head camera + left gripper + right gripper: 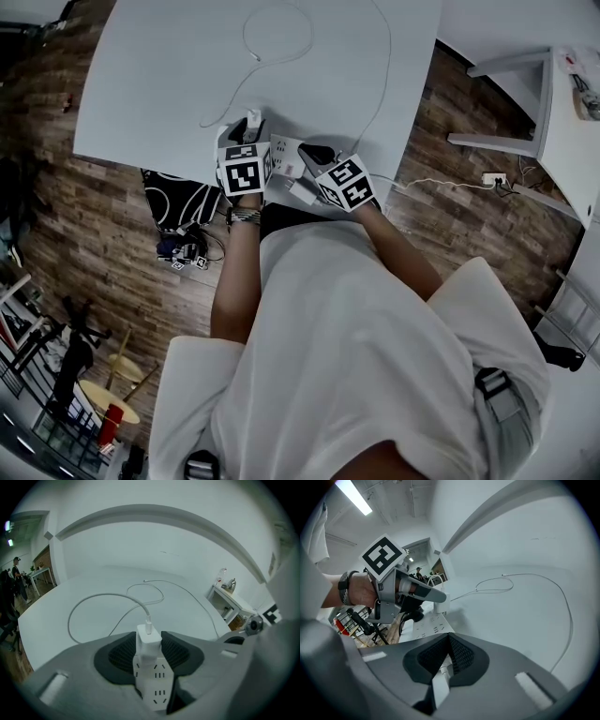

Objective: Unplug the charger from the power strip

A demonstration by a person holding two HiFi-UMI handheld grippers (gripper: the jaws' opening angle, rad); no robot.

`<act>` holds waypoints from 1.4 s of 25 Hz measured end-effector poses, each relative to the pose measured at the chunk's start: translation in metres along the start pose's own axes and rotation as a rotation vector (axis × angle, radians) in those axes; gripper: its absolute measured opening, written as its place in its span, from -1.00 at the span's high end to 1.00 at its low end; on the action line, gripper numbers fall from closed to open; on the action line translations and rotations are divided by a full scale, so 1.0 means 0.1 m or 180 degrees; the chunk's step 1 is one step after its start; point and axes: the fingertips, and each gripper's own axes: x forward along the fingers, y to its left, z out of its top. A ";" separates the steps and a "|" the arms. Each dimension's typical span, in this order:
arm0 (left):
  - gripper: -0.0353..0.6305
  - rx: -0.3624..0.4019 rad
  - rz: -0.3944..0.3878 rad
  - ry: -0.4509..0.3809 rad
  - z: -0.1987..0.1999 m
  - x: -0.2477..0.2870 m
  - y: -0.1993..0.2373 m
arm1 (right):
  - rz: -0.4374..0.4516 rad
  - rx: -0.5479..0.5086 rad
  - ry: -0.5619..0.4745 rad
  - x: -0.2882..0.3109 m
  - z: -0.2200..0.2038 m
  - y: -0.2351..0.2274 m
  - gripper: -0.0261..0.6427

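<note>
White plastic throughout: the charger [149,644] sits plugged into the far end of the power strip [157,686], which lies at the near edge of the table [169,84], right in front of the person; its thin cable [93,599] loops away toward the far edge. The left gripper [150,637] straddles the charger, jaws spread, pads just beside its sides and not visibly clamped; the right gripper [449,640] is pinched on a white lead [440,681], seemingly the strip's own. Likely troubles: a pull before the pads bite would slip off the smooth casing; with only its lead held, the strip may rise with the charger or skid off the near edge; a tilted pull could jam the prongs.
</note>
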 end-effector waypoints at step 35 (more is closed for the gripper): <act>0.80 -0.0004 -0.0249 -0.0654 0.22 -0.72 -0.05 | -0.0593 -0.0075 -0.0807 -0.67 1.00 0.09 0.92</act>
